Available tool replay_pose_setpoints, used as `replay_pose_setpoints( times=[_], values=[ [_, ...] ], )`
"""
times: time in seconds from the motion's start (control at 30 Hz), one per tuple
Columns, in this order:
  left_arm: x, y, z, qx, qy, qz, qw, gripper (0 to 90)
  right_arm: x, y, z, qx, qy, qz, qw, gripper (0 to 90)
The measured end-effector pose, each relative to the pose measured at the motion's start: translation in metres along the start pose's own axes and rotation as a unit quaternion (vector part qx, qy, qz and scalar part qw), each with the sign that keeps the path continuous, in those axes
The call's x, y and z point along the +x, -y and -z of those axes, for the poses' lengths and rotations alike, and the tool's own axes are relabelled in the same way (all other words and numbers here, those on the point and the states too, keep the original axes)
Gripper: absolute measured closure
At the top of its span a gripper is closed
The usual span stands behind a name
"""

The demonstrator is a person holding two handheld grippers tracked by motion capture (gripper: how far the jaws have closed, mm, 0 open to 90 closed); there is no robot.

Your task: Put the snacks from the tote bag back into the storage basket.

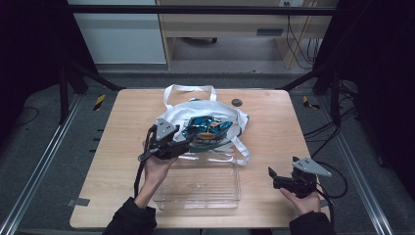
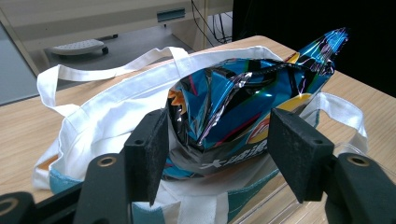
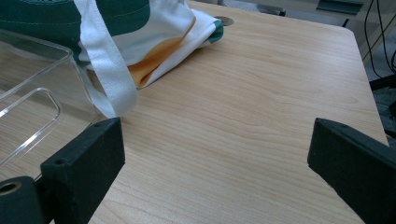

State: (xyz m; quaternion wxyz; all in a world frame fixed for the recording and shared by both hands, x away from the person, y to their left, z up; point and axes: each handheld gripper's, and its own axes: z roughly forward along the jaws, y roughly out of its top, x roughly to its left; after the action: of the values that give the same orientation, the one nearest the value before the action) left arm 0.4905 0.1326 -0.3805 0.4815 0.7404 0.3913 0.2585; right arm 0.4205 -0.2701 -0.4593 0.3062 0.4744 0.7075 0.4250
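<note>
A shiny blue snack bag sticks out of the mouth of a white tote bag lying at the middle of the table. My left gripper is at the tote's front left. In the left gripper view it is open, with one jaw on each side of the snack bag's lower end, inside the tote's opening. My right gripper rests low near the table's front right, open with only bare wood between its jaws.
A clear plastic bin sits in front of the tote, between my two hands, with its corner at the right gripper's left. A tote strap drapes beside the bin. A dark grommet is set in the tabletop behind the tote.
</note>
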Motion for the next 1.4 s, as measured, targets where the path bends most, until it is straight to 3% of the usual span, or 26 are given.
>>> replay_pose_setpoints(
  times=[0.6,0.9,1.17,1.4],
  values=[
    [0.001,-0.004,-0.018,0.018,0.0,0.006,0.9998,49.2,0.0,0.0,0.0,0.001,0.0,0.002,1.0,4.4],
    [-0.002,-0.004,-0.024,0.032,-0.01,-0.002,0.9994,65.5,0.0,0.0,0.0,0.001,0.0,0.002,1.0,4.4],
    [-0.001,-0.006,-0.025,0.035,-0.011,0.006,0.9993,81.4,0.0,0.0,0.0,0.001,0.0,0.003,1.0,4.5],
    [-0.002,-0.006,-0.024,0.033,-0.01,0.007,0.9994,87.7,0.0,0.0,0.0,0.002,0.0,0.003,1.0,4.5]
  ],
)
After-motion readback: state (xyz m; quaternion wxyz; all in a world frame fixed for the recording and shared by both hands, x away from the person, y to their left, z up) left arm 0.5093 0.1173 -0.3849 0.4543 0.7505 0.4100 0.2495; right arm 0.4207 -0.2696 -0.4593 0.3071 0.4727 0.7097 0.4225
